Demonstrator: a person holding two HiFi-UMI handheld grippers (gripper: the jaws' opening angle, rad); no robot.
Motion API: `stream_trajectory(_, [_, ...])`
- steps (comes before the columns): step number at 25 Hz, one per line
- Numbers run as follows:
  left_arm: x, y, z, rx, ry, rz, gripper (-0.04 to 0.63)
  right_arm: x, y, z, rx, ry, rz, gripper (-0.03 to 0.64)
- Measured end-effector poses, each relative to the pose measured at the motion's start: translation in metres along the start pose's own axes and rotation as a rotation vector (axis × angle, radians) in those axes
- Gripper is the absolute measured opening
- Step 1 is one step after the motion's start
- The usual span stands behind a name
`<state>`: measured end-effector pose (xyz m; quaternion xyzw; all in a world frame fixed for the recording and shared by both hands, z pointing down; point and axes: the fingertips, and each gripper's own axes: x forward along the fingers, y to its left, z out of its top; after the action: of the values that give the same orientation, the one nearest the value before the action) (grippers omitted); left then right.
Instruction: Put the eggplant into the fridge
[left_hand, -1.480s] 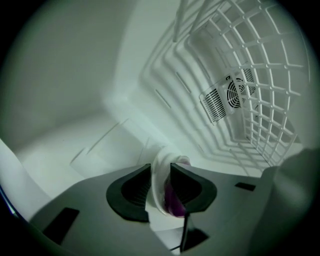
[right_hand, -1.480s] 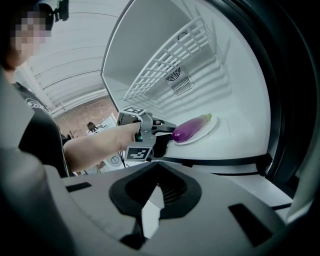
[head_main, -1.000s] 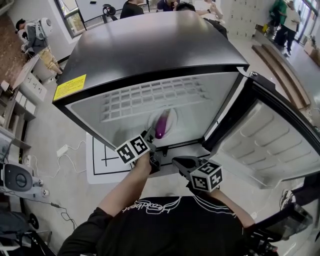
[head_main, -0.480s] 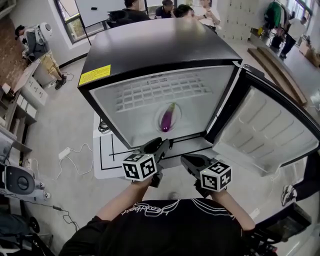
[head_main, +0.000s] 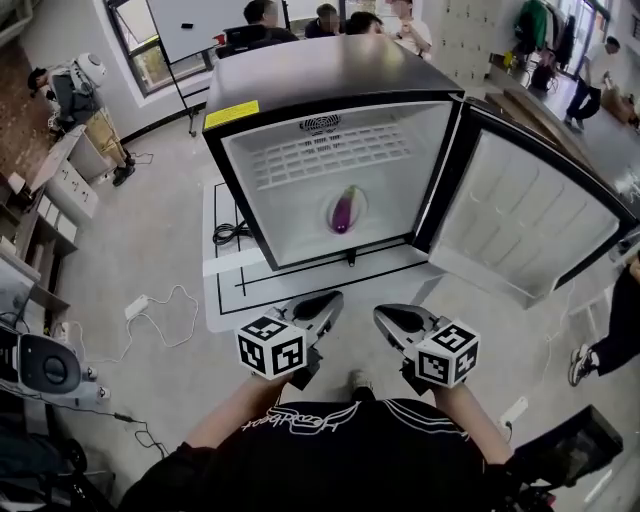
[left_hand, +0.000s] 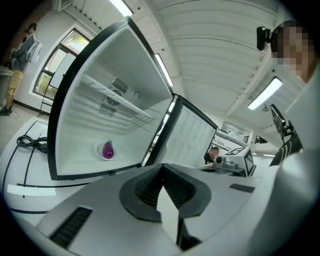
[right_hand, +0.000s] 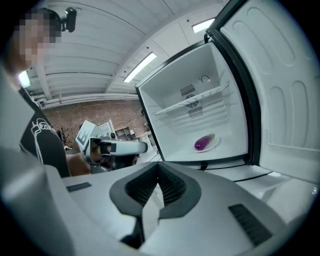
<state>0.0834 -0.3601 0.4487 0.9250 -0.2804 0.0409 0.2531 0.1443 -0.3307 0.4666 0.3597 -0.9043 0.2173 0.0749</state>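
Eggplant (head_main: 343, 211) on plate (head_main: 360, 197) on fridge (head_main: 330, 70) floor under wire shelf (head_main: 330, 165), door (head_main: 520, 215) swung wide.
Jaws of left gripper (head_main: 325, 303) just closed, pressed together on nothing; right gripper (head_main: 386, 316) likewise closed tight and empty, both well clear of the fridge front. Placing probably done, door not yet pushed to. Possible trouble: shoving the door too hard with closed jaws, jolting the fridge and rolling the eggplant off its plate; or slipping off the smooth inner panel and leaving the door ajar.
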Motion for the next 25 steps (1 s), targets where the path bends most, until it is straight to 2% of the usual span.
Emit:
stream_trajectory(4, [-0.038,-0.039,-0.008,0.039,-0.013,-0.096,0.009,-0.019,0.029,-0.013,-0.008,-0.029,-0.023,0.006])
stream_trajectory(9, [-0.079,-0.074,-0.029,0.109,0.000,-0.149,0.008,-0.042,0.060,-0.034,-0.034,-0.054,-0.061,0.006])
stream_trajectory(13, [-0.103,-0.092,-0.047,0.123,0.013,-0.225,0.008,-0.046,0.084,-0.045,-0.017,-0.059,-0.054,0.006])
stream_trajectory(21, [-0.132,-0.108,-0.066,0.197,0.034,-0.236,0.008,-0.055,0.125,-0.053,-0.027,-0.093,-0.020,0.006])
stream_trajectory(25, [-0.143,-0.112,-0.064,0.185,0.020,-0.236,0.009,-0.061,0.138,-0.053,-0.028,-0.101,-0.020,0.006])
